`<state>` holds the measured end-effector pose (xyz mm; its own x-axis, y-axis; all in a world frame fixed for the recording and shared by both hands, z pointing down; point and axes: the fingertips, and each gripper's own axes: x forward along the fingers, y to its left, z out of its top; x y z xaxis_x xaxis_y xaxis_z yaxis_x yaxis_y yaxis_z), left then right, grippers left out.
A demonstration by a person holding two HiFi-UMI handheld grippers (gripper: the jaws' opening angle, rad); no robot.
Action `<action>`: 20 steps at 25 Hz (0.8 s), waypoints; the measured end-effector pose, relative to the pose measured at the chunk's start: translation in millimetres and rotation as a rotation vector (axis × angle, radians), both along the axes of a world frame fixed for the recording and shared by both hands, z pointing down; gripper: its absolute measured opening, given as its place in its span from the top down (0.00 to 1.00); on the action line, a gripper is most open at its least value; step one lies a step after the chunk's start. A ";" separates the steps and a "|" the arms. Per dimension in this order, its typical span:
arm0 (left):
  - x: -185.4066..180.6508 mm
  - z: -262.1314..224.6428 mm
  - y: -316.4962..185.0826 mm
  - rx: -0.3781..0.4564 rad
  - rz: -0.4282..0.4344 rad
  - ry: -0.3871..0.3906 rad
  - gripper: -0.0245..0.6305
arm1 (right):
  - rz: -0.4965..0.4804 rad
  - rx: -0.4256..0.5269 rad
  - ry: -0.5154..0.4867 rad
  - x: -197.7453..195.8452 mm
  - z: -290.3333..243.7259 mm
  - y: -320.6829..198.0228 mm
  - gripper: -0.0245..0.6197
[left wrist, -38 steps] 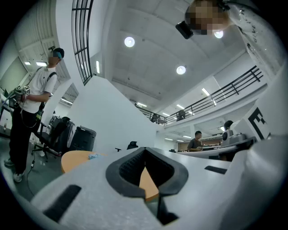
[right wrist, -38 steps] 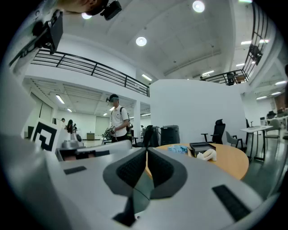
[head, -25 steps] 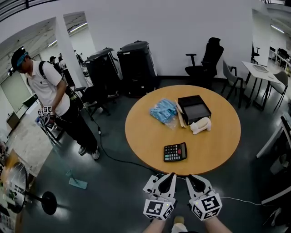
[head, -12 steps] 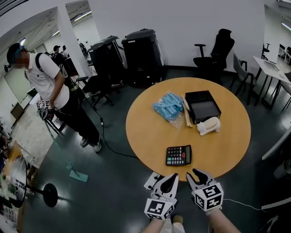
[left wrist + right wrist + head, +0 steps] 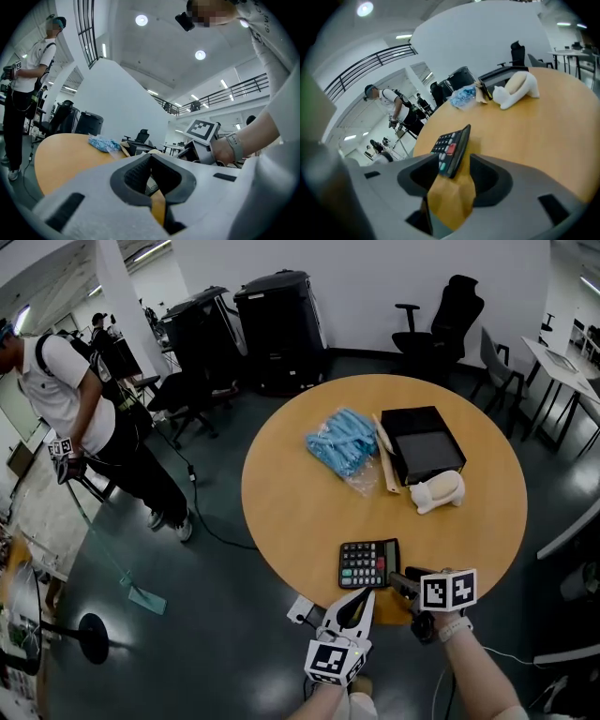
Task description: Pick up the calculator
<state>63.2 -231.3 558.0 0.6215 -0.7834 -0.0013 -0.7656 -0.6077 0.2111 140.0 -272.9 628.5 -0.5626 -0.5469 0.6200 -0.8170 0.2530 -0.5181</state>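
The calculator (image 5: 368, 563) lies flat on the round wooden surface (image 5: 291, 502), at about 6 o'clock near the edge closest to the person. The right gripper (image 5: 396, 579) comes in from 4 o'clock of the calculator, turned on its side, with its marker cube facing up. In the right gripper view its fingers (image 5: 419, 176) stand apart, and the calculator's near end sits in the gap between them, keys facing the left-hand finger. A strip of bare wood shows on the other side, so they are not clamped on it.

The left gripper (image 5: 364, 598) hangs just off the surface's rim at 6 o'clock, beside the right one and below the calculator. Its fingers are brought together at the tips with nothing between them.

Farther across the surface, a blue bag (image 5: 339, 448) lies at 11 o'clock, a black box (image 5: 424, 442) at 1 o'clock and a white toy (image 5: 439, 491) at 3 o'clock, all well apart from the calculator.
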 end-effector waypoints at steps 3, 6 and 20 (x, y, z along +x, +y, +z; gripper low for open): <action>-2.9 8.6 -14.1 -0.017 -0.019 0.025 0.95 | -0.005 -0.097 -0.094 -3.4 15.7 -11.4 0.68; -3.6 11.8 -21.9 -0.016 -0.030 0.046 0.95 | -0.037 -0.196 -0.203 -14.5 26.5 -16.4 0.68; -15.7 29.1 -24.3 -0.055 -0.050 0.086 0.95 | -0.053 -0.359 -0.466 -25.5 36.9 -23.2 0.83</action>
<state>47.5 -255.7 587.1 0.5809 -0.8139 -0.0086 -0.7725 -0.5546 0.3092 114.5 -296.2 665.4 -0.8412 -0.3119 0.4418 -0.4734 0.0296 -0.8804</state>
